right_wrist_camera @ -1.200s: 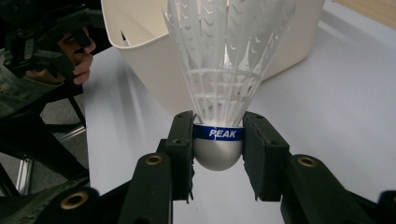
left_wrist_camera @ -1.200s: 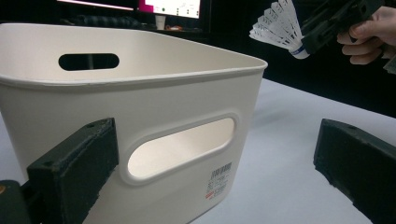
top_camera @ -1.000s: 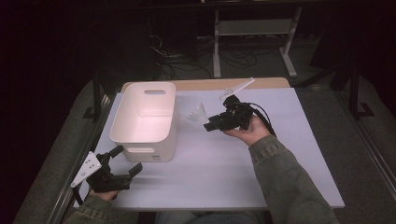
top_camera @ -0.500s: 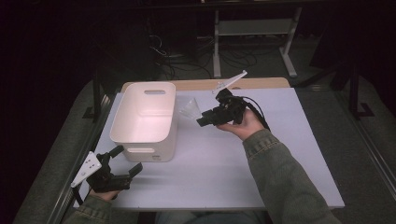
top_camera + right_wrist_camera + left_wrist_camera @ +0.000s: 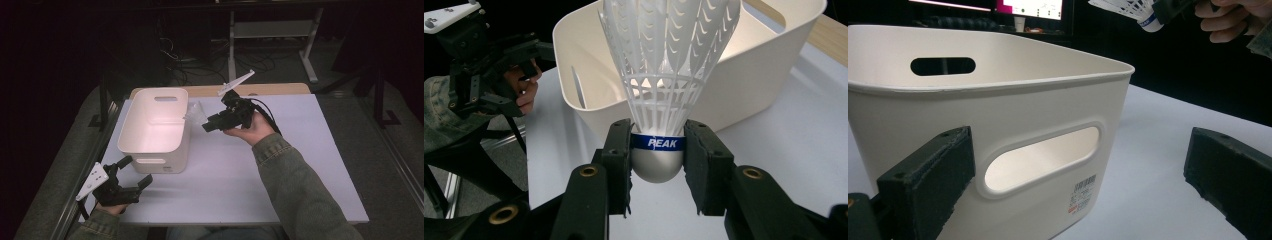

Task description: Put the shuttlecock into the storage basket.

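A white plastic shuttlecock [image 5: 669, 60] with a blue band and a rounded cork is clamped at its base by my right gripper [image 5: 658, 150], skirt pointing away. In the high view the right gripper [image 5: 207, 125] hovers above the table just right of the white basket [image 5: 155, 125], the shuttlecock [image 5: 194, 112] near the basket's right rim. My left gripper [image 5: 136, 171] rests low at the table's front left, open, nothing between its fingers. In the left gripper view its wide-apart jaws face the basket's [image 5: 998, 100] handle slot, with the shuttlecock [image 5: 1128, 7] at the top.
The white tabletop [image 5: 280, 165] stretches right of the basket. A wooden strip [image 5: 270, 90] runs along the far edge. Beyond it stand a metal rack [image 5: 270, 30] and cables on the dark floor. The basket's inside looks bare.
The right hand has carried the shuttlecock left and a little upward, closer to the basket's right rim. The left gripper has stayed put.
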